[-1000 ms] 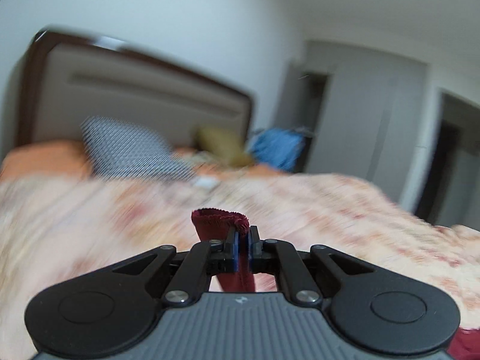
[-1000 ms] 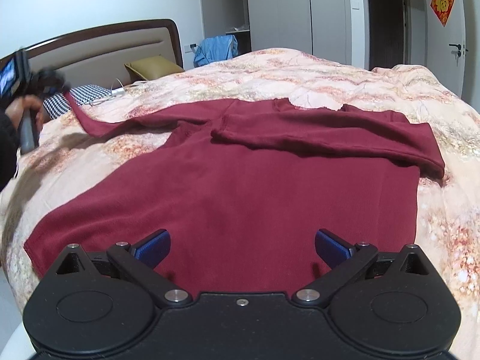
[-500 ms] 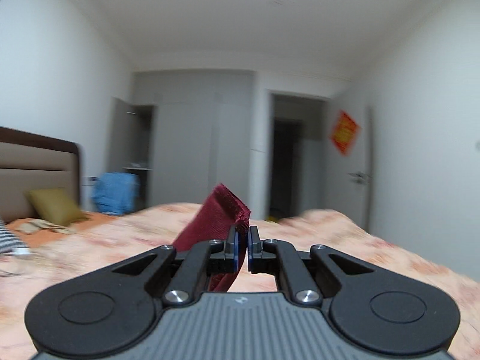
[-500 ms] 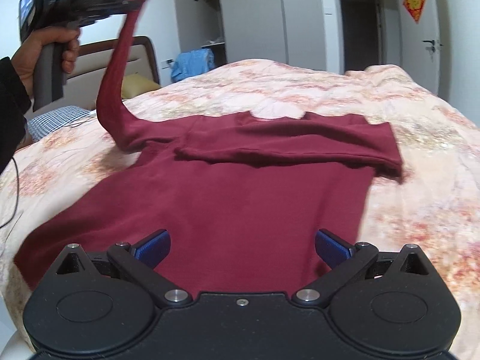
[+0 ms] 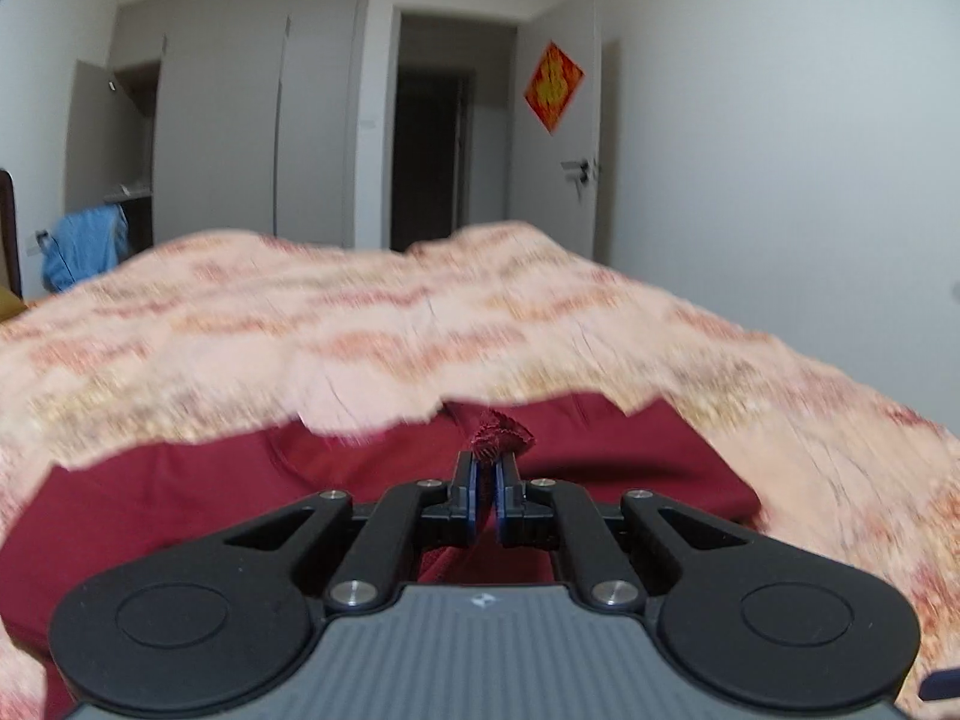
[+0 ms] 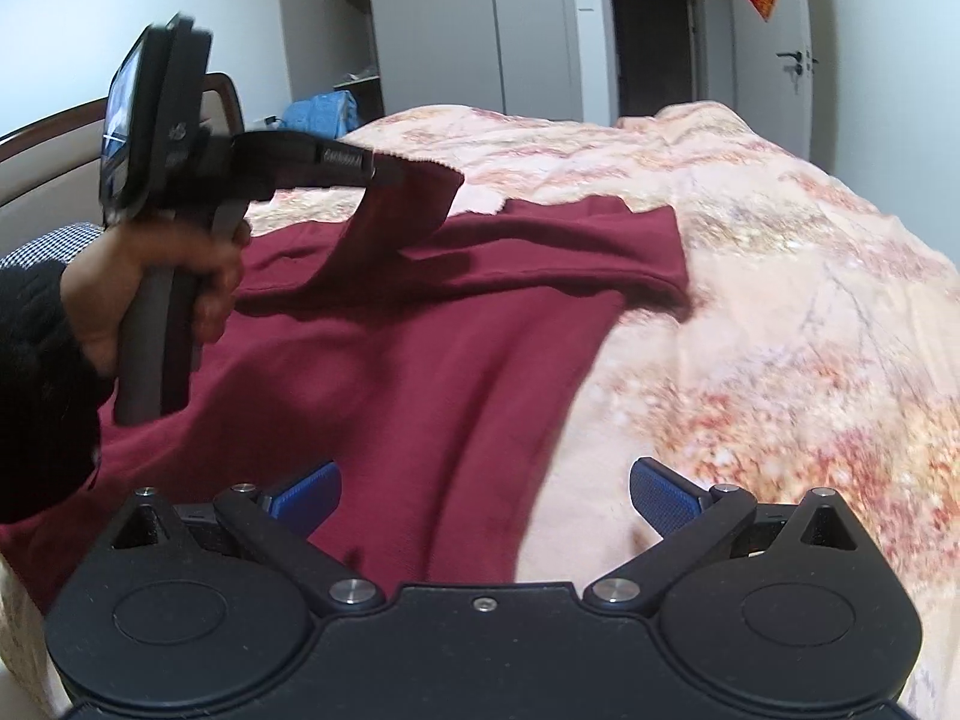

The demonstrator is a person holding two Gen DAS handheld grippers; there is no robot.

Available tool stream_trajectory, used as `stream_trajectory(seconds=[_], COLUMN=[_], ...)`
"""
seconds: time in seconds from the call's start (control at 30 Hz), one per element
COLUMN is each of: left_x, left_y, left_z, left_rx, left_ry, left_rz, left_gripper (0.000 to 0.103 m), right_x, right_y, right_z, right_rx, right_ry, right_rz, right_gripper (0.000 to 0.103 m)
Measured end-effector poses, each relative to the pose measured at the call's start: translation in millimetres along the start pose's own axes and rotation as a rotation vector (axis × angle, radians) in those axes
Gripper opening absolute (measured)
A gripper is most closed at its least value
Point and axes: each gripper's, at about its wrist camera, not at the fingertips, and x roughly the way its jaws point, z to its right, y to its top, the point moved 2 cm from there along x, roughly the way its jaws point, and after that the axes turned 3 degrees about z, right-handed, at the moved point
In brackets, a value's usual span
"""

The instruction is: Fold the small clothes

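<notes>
A dark red long-sleeved top [image 6: 420, 348] lies spread on the bed, its right sleeve folded across the chest. It also shows in the left wrist view [image 5: 630, 450]. My left gripper [image 5: 486, 480] is shut on the cuff of the left sleeve [image 5: 501, 433] and holds it in the air above the chest; in the right wrist view the left gripper [image 6: 375, 171] has the sleeve [image 6: 396, 216] hanging from it. My right gripper [image 6: 483, 495] is open and empty, just above the hem near the top's right edge.
The bed has a peach floral quilt [image 6: 780, 300]. A brown headboard [image 6: 36, 138] and a checked pillow [image 6: 42, 246] are at the left. Grey wardrobes [image 6: 450, 30], a blue garment [image 6: 321, 111] and a dark doorway [image 6: 654, 36] stand beyond the bed.
My left gripper has lifted the left sleeve off the bed and carried it rightwards over the top's chest. My right gripper stayed open and shifted towards the top's right edge.
</notes>
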Motion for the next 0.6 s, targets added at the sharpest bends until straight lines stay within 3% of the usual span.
stream_trajectory(seconds=[0.07,0.13,0.2,0.37,0.47,0.6], left_x=[-4,-10,-15,-34,-49,-61], left_y=[-4,-5,-2,6,5,-1], left_z=[2,2,0,-21,-45,-99], left_rx=[-0.024,-0.043,-0.050,-0.054,-0.059,-0.111], left_ry=[-0.021,-0.038,-0.049,-0.053,0.015,0.190], left_rz=[-0.035,-0.064,-0.098,-0.108,-0.100,-0.122], left_gripper=[0.007,0.017,0.052,0.067,0.074,0.076], right_x=[2,3,3,10,14,26], right_y=[-2,-4,-5,-7,-2,15], right_z=[3,3,3,-1,-4,-9], right_rx=[0.016,0.028,0.035,0.044,0.046,0.018], right_ry=[-0.007,-0.009,-0.007,0.010,0.041,0.094], right_rz=[-0.008,-0.011,-0.012,-0.015,0.002,0.034], right_gripper=[0.102,0.102,0.102,0.102,0.102,0.101])
